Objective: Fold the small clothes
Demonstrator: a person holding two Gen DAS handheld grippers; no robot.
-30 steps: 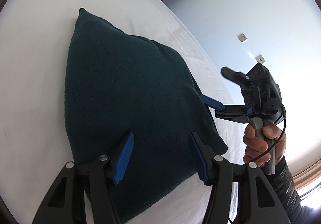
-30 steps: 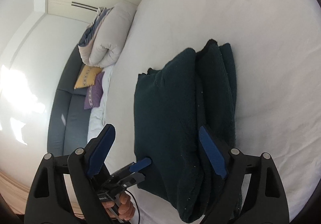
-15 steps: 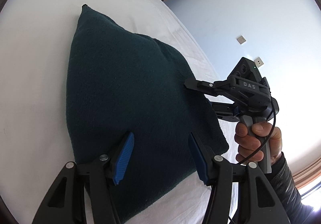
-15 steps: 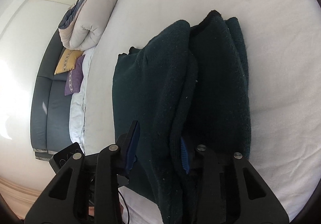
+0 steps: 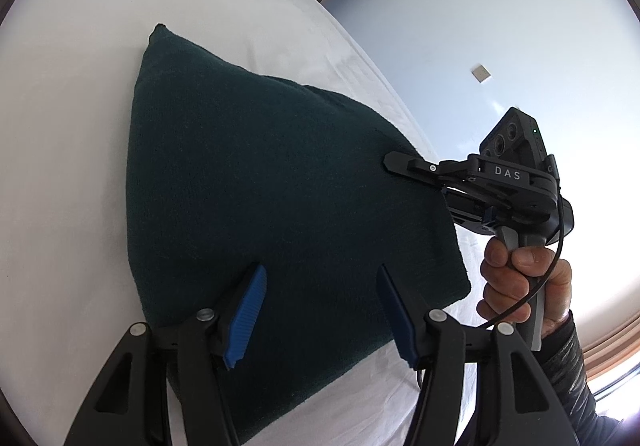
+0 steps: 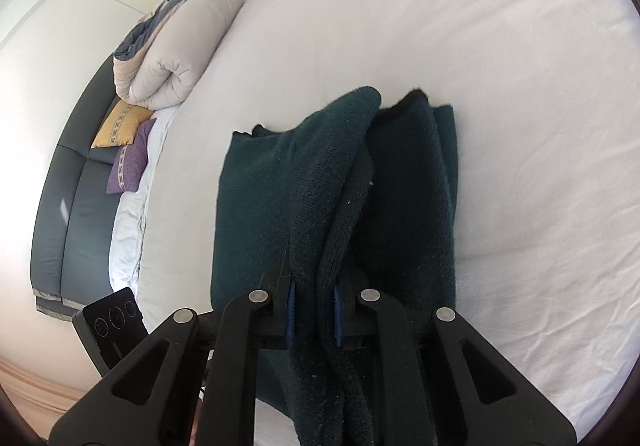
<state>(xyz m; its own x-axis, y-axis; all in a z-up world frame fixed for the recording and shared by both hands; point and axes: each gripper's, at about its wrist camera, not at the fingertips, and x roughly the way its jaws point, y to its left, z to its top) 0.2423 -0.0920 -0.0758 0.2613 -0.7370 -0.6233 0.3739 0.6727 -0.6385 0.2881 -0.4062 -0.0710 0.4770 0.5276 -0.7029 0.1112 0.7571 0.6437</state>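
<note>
White bed (image 5: 72,126) fills the left wrist view, with a dark green garment (image 5: 260,198) folded flat at centre. The left gripper (image 5: 320,310) hovers over its lower edge, jaws wide apart, holding nothing. At right, the right gripper (image 5: 404,162) bites the garment's edge.

Right wrist view: the right gripper (image 6: 314,302) is clamped on a raised fold of the garment (image 6: 320,174); a duvet (image 6: 172,46) lies upper left.

Both views are bright with daylight. Glare washes out the wall (image 5: 520,46) in the left view and the left edge of the right view. Strong fisheye bending, dark corners. The green cloth (image 6: 280,206) reads nearly black; focus is sharp.
</note>
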